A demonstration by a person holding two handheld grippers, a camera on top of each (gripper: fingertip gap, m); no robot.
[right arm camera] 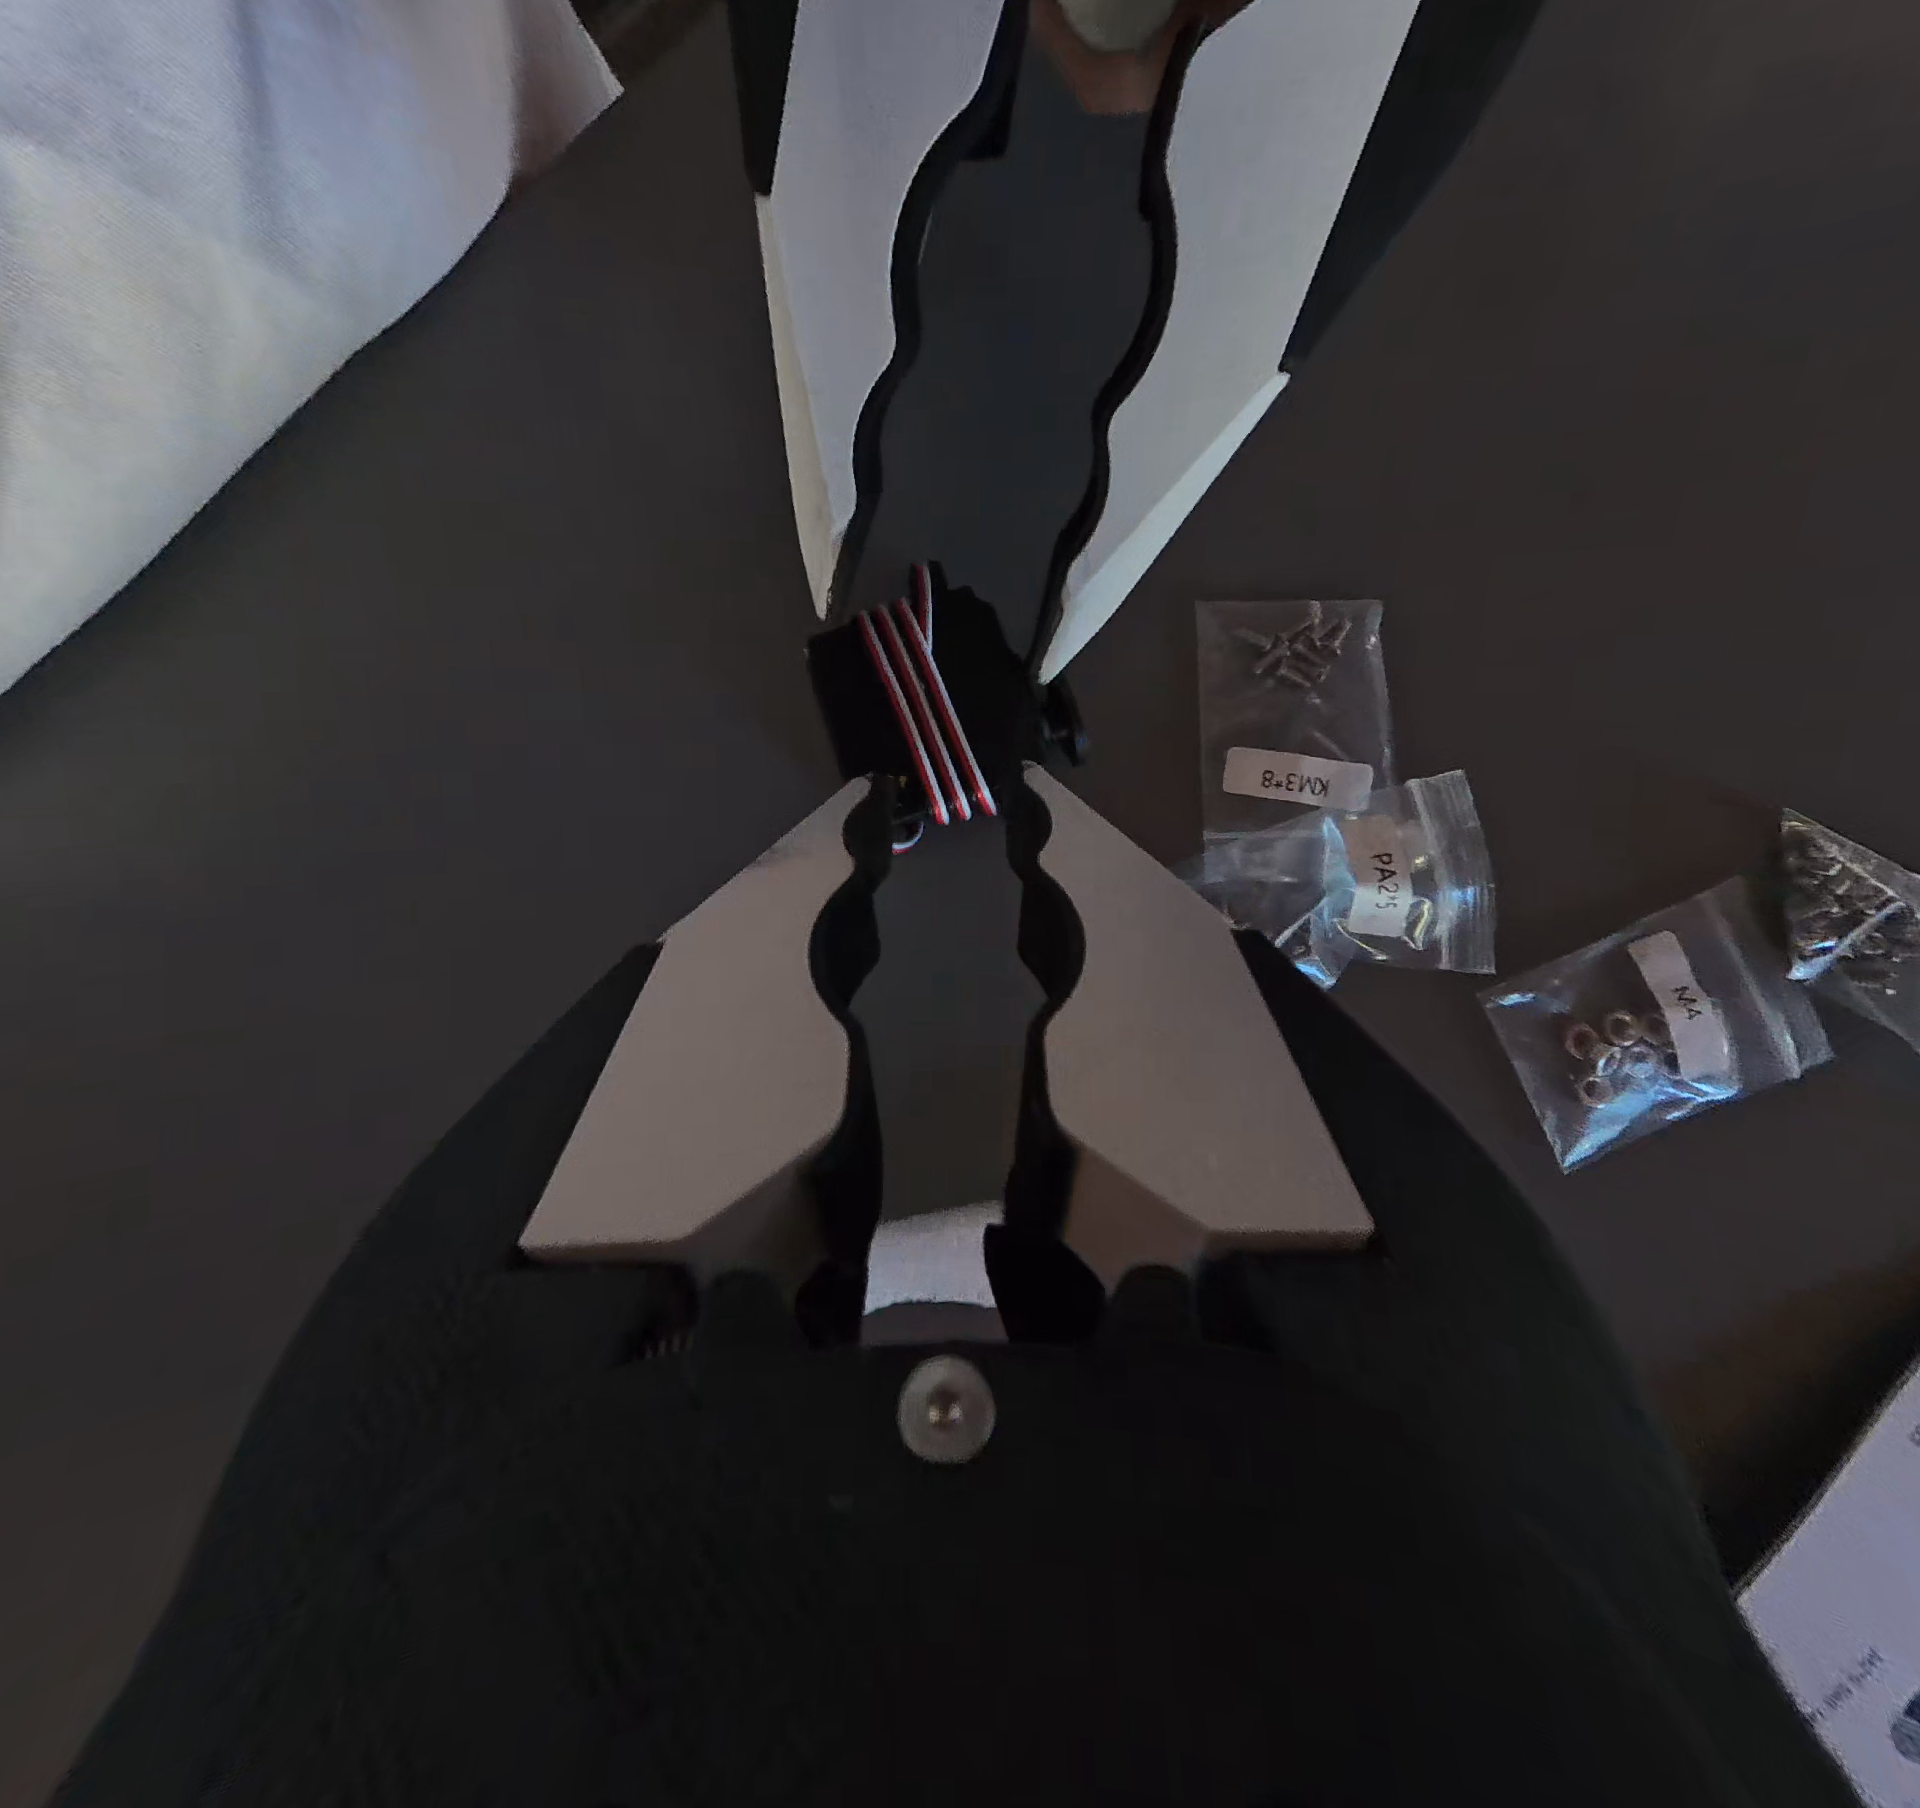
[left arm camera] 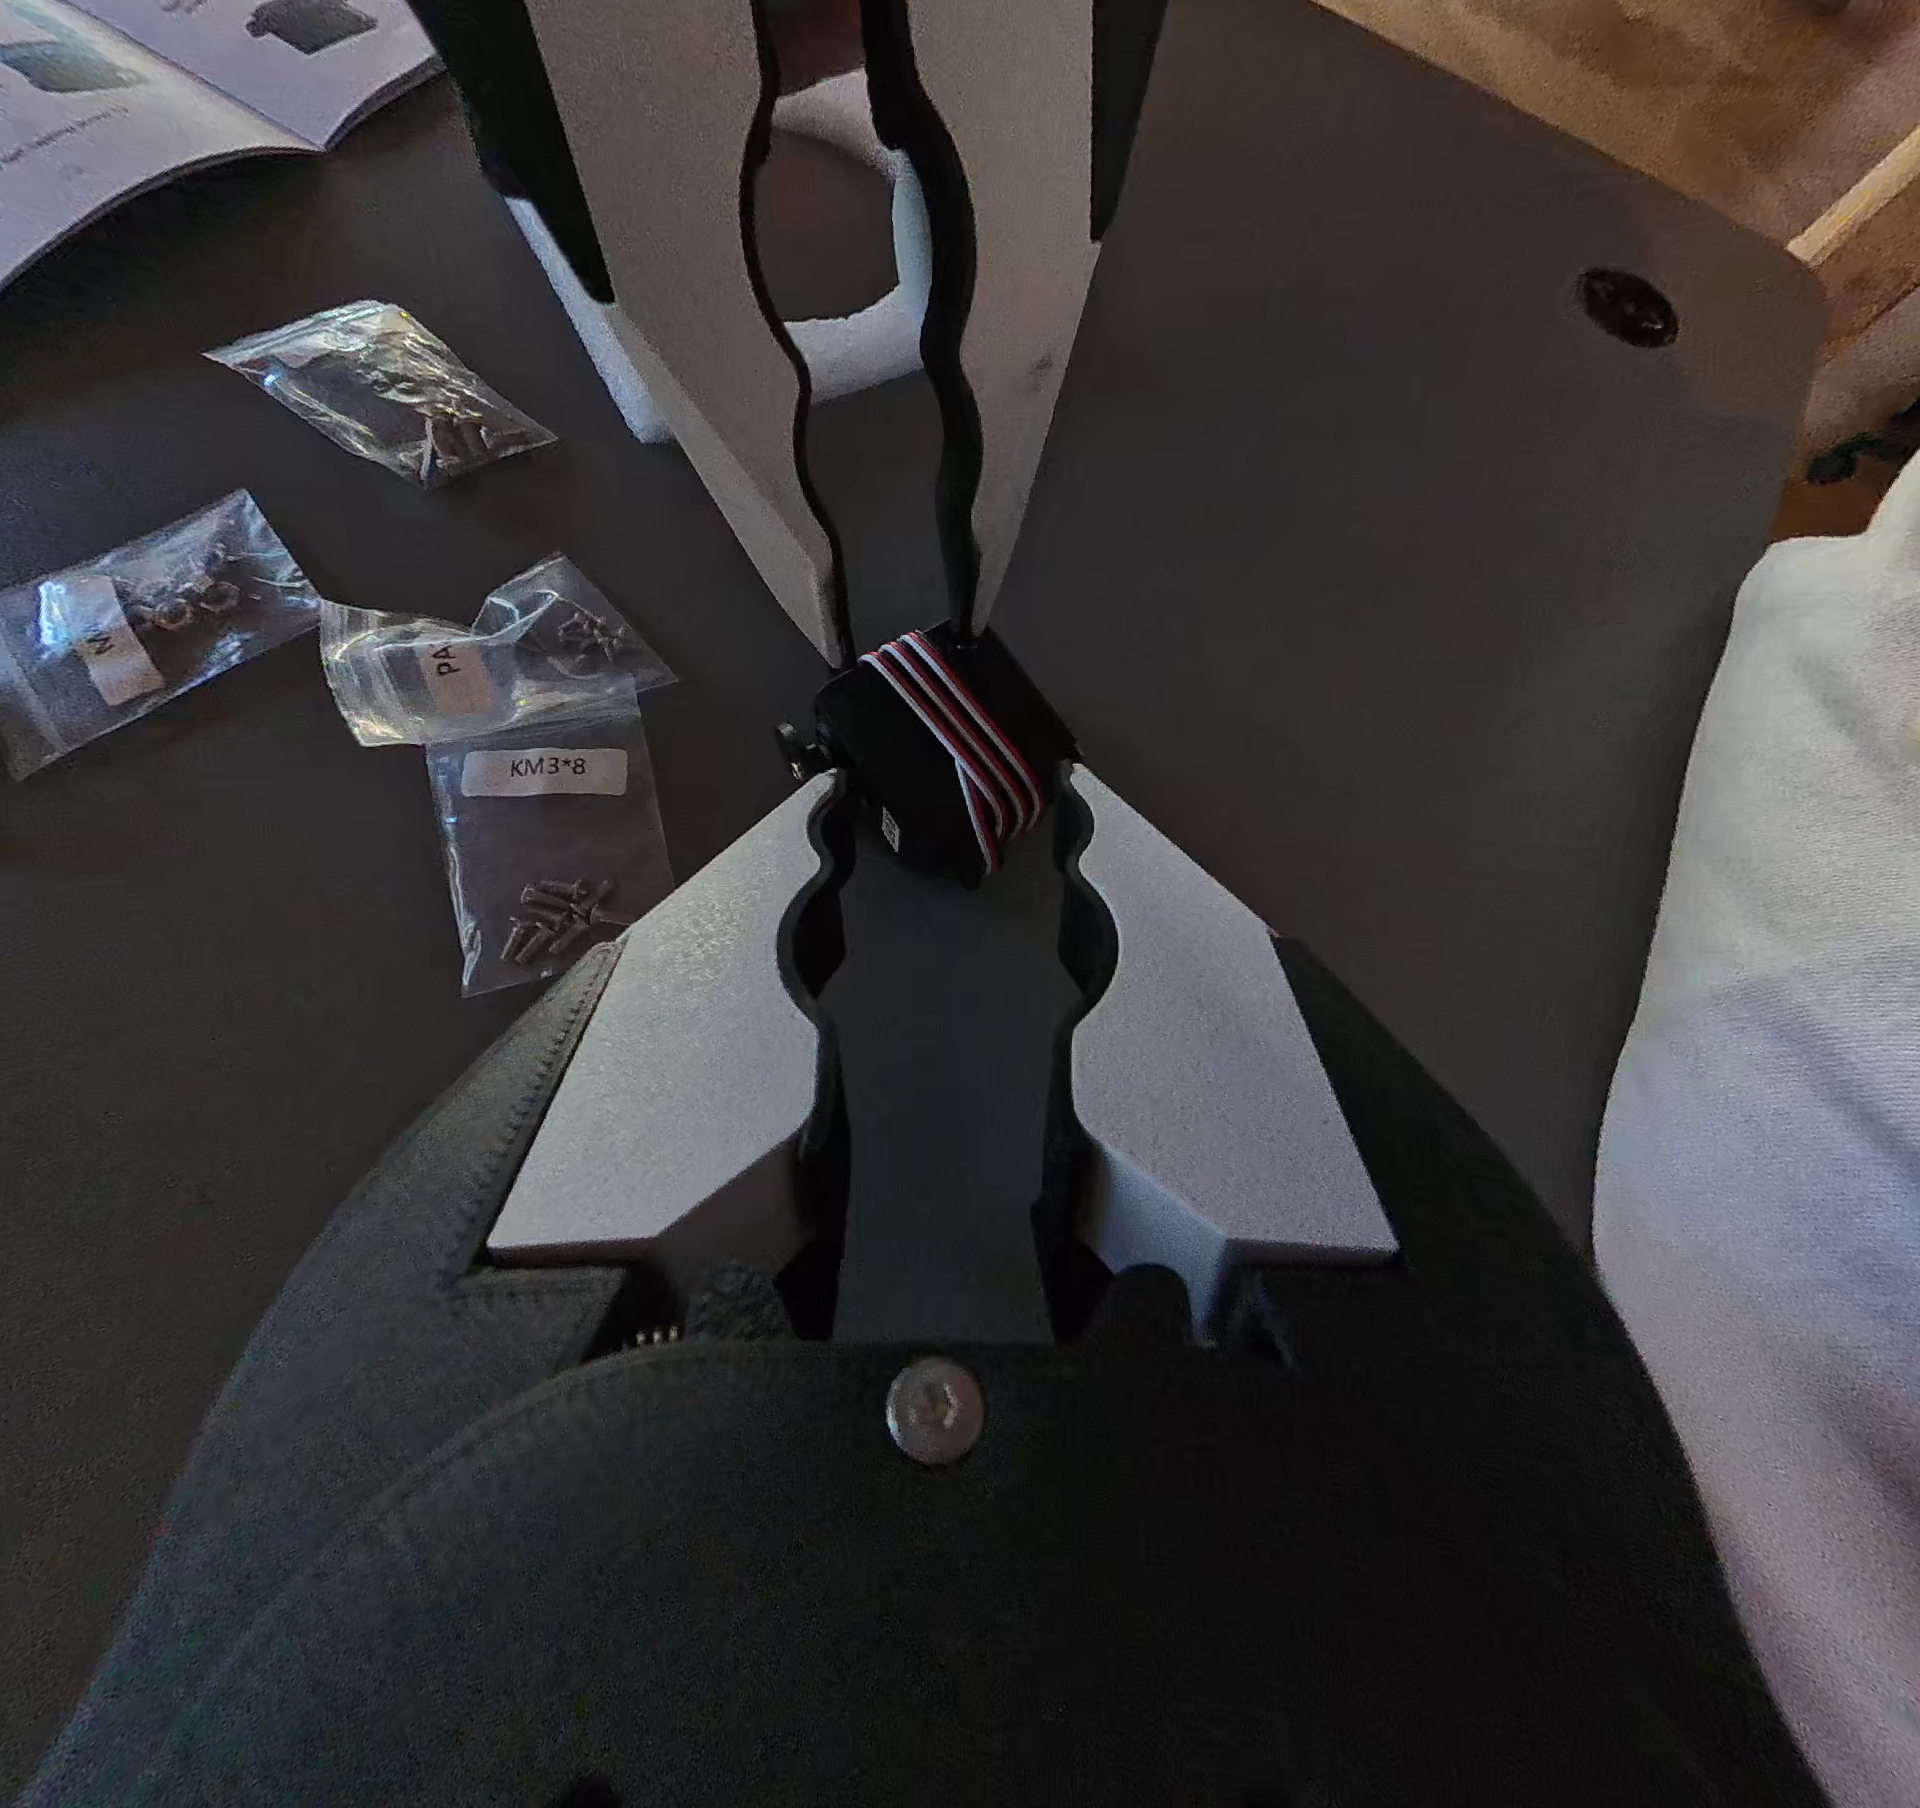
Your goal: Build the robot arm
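Observation:
A small black servo (left arm camera: 914, 761) with a red, white and black cable wound round it is held just above the dark table (left arm camera: 1351, 615). My left gripper (left arm camera: 948, 787) is shut on its near end. My right gripper (left arm camera: 909, 641) comes from the opposite side, its tips closed on the servo's far end. In the right wrist view the servo (right arm camera: 920, 709) sits between the tips of my right gripper (right arm camera: 948, 779), with my left gripper (right arm camera: 935, 636) gripping it from the far side. A small black stub sticks out of the servo's side (left arm camera: 795, 750).
Several small clear bags of screws and nuts (left arm camera: 551, 865) (right arm camera: 1299, 709) lie on the table beside the servo. An open booklet (left arm camera: 208, 44) and a white foam block (left arm camera: 862, 345) lie farther off. White cloth (left arm camera: 1787, 1031) (right arm camera: 239, 231) borders the table. The grippers are tip to tip, or close to it. My right tips are roughly 10 cm from the white foam block (left arm camera: 862, 345). It turns up in the right wrist view (right arm camera: 880, 1256) as well.

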